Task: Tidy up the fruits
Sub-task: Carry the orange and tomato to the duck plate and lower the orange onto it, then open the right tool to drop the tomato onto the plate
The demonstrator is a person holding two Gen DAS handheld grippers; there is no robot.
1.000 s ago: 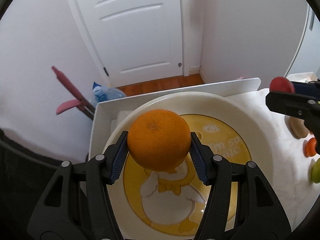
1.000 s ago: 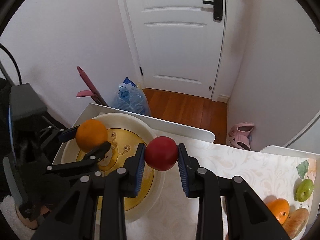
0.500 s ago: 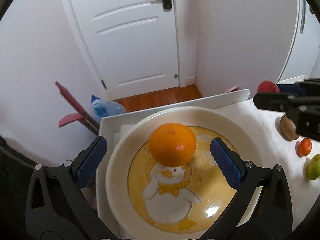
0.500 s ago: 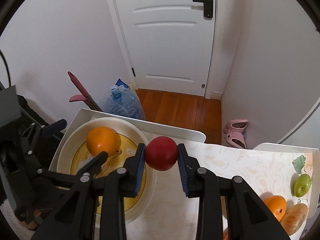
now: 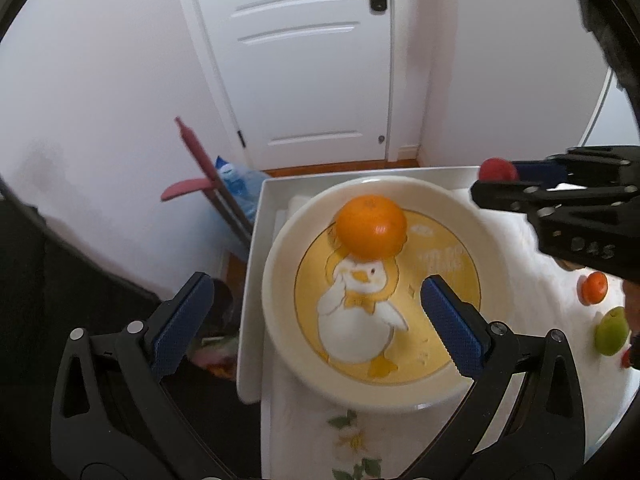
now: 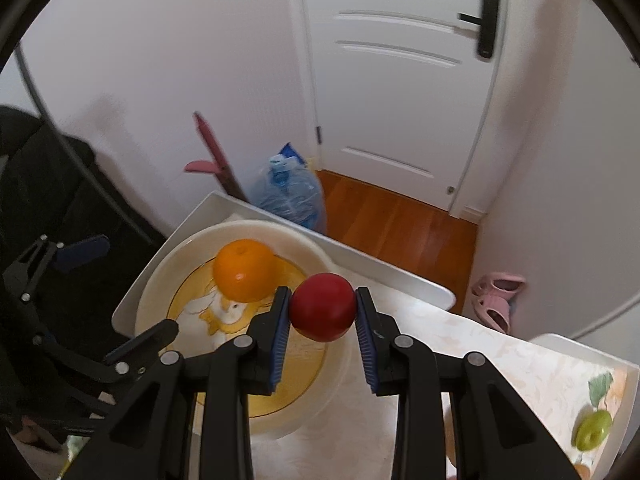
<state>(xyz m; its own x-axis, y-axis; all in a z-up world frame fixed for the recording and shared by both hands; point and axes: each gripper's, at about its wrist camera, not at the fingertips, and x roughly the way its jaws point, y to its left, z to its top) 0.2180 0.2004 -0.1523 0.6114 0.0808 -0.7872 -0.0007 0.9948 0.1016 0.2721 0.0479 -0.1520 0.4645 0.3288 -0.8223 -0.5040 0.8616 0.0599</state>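
Observation:
A large orange point(image 5: 371, 226) sits in a cream bowl point(image 5: 280, 320) with a yellow duck print; it also shows in the right wrist view point(image 6: 245, 270) in the same bowl point(image 6: 332, 396). My left gripper point(image 5: 316, 322) is open and empty, pulled back above the bowl's near side. My right gripper point(image 6: 323, 320) is shut on a red apple point(image 6: 322, 307) and holds it above the bowl's right rim. The apple point(image 5: 497, 169) shows at the right in the left wrist view.
The bowl stands on a white table point(image 6: 400, 276) with a floral cloth. A small orange point(image 5: 595, 287) and a green fruit point(image 5: 611, 331) lie to the right; the green fruit point(image 6: 593, 429) shows again. A water bottle point(image 6: 290, 196) and pink slippers point(image 6: 496, 296) are on the floor.
My left gripper opened and let go of the orange into the bowl, then drew back. My right gripper moved with the apple to the bowl's rim.

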